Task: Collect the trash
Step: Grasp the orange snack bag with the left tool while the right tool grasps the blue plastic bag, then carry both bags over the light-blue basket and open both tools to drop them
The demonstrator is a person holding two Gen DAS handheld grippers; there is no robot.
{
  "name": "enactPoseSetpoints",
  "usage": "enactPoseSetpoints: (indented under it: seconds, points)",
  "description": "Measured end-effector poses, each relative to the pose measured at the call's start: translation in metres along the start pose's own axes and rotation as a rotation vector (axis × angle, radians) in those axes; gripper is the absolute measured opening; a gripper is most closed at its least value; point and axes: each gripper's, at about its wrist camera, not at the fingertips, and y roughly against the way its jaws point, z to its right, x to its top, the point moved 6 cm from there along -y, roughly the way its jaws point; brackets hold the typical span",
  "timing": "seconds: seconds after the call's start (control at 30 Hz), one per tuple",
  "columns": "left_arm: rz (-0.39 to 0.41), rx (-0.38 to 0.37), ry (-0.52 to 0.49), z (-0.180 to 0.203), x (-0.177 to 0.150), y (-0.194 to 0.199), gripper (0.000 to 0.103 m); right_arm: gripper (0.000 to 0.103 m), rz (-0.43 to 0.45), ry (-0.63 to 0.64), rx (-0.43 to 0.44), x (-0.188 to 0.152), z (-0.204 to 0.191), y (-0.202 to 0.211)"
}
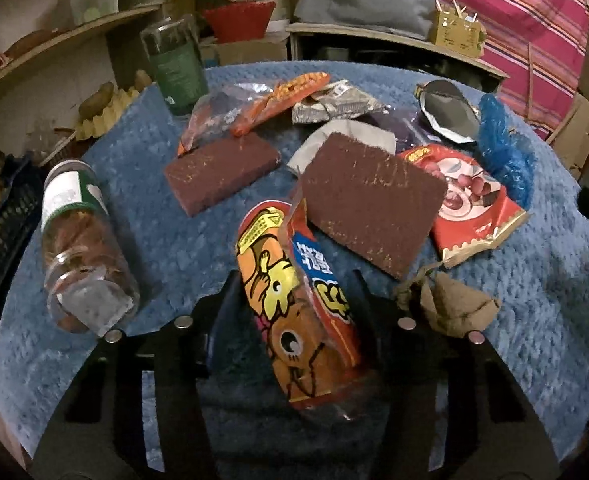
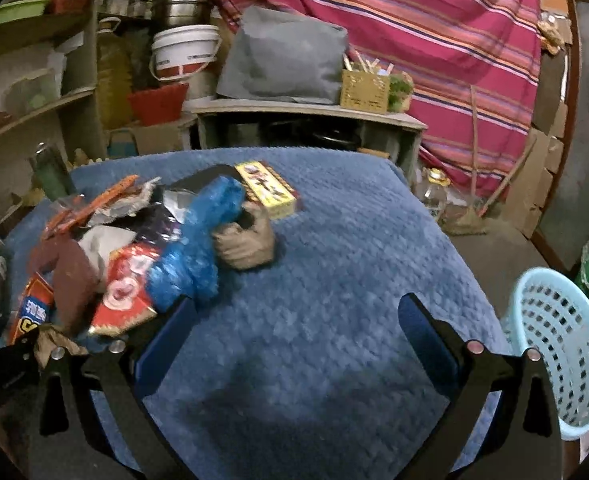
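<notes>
Fingers of the left gripper (image 1: 294,280) pinch the orange snack wrapper (image 1: 294,312); right gripper (image 2: 294,312) gapes empty.

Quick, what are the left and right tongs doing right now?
Left tongs: closed on the orange cartoon snack wrapper.
Right tongs: open, empty.

The left gripper (image 1: 298,300) is a black frame with cut-out slots, and round silver screw heads sit at the finger bases. Its fingers (image 1: 230,304) are dark, perhaps blue-padded; the dim view leaves that unsure. The right gripper (image 2: 294,320) has the same black frame, silver screws and clearly blue pads (image 2: 426,344).
</notes>
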Motion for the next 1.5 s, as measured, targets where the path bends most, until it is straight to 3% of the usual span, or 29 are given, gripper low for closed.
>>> enactPoseSetpoints:
  seconds: [0.23, 0.33, 0.4, 0.53, 0.7, 0.8, 0.9, 0.97, 1.1, 1.3, 1.5]
  points:
    - [0.14, 0.08, -0.025, -0.007, 0.02, 0.035, 0.051, 0.099, -0.028, 0.015, 0.089, 0.013, -0.04, -0.025]
    - [0.183, 0.118, -0.027, -0.009, 0.033, 0.042, 0.05, 0.097, -0.058, 0.028, 0.081, 0.015, -0.052, -0.04]
    - [0.199, 0.128, -0.023, -0.01, 0.038, 0.043, 0.05, 0.086, -0.093, 0.034, 0.085, 0.012, -0.057, -0.052]
    - [0.221, 0.131, -0.018, -0.004, 0.044, 0.046, 0.05, 0.035, -0.151, 0.022, 0.199, 0.004, -0.067, -0.062]
    - [0.253, 0.126, -0.02, 0.012, 0.05, 0.058, 0.05, 0.026, -0.046, 0.052, 0.238, 0.018, -0.057, -0.025]
    - [0.284, 0.117, -0.023, 0.026, 0.055, 0.07, 0.05, 0.026, 0.02, 0.007, 0.31, 0.03, -0.027, 0.009]
    - [0.315, 0.088, -0.028, 0.047, 0.059, 0.082, 0.05, 0.026, 0.087, 0.013, 0.315, 0.04, 0.009, 0.037]
    - [0.323, 0.056, -0.039, 0.069, 0.06, 0.088, 0.05, 0.026, 0.113, 0.014, 0.282, 0.042, 0.036, 0.05]
    - [0.339, -0.049, -0.091, 0.132, 0.063, 0.098, 0.05, 0.026, 0.135, 0.01, 0.117, 0.035, 0.117, 0.067]
    - [0.326, -0.225, -0.21, 0.262, 0.054, 0.101, 0.05, 0.026, 0.09, -0.106, -0.07, -0.001, 0.252, 0.081]
    - [0.257, -0.371, -0.299, 0.373, 0.028, 0.091, 0.05, 0.026, 0.015, -0.233, -0.086, -0.045, 0.337, 0.075]
